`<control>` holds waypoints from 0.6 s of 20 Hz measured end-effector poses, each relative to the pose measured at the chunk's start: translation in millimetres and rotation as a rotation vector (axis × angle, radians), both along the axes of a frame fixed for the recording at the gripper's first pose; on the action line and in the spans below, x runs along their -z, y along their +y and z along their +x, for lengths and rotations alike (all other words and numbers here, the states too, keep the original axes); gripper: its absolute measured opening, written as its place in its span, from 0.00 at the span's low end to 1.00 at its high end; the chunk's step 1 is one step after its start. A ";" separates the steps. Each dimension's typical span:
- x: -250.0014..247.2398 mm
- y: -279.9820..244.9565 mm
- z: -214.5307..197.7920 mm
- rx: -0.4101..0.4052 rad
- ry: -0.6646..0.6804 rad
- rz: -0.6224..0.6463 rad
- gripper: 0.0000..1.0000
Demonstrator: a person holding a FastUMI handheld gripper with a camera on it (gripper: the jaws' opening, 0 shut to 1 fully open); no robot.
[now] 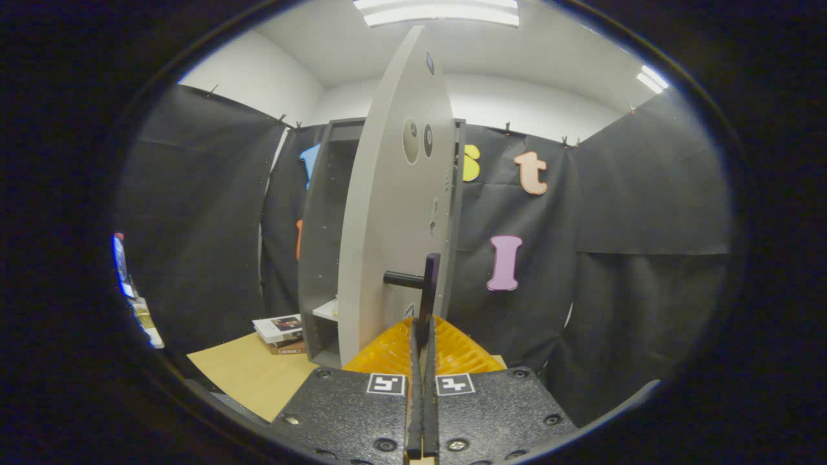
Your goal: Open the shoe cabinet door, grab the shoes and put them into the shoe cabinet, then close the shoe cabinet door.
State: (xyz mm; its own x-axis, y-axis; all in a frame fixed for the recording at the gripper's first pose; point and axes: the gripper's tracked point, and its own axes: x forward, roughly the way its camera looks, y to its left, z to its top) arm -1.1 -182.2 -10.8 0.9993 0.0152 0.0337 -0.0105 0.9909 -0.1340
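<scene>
At centre frame we see the gripper point(421, 336) with its fingers pressed together on the dark handle point(427, 284) of the shoe cabinet door point(394, 213), which stands swung open before the grey shoe cabinet point(323, 245), books point(279, 330) at lower left.

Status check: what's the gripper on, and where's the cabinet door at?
Gripper shut on door handle. Door swung open, edge-on ahead; cabinet open behind it. Books beside cabinet, not blocking.
</scene>
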 end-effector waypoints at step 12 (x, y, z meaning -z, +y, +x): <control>5.0 -43.2 -57.6 0.022 -0.051 0.100 0.04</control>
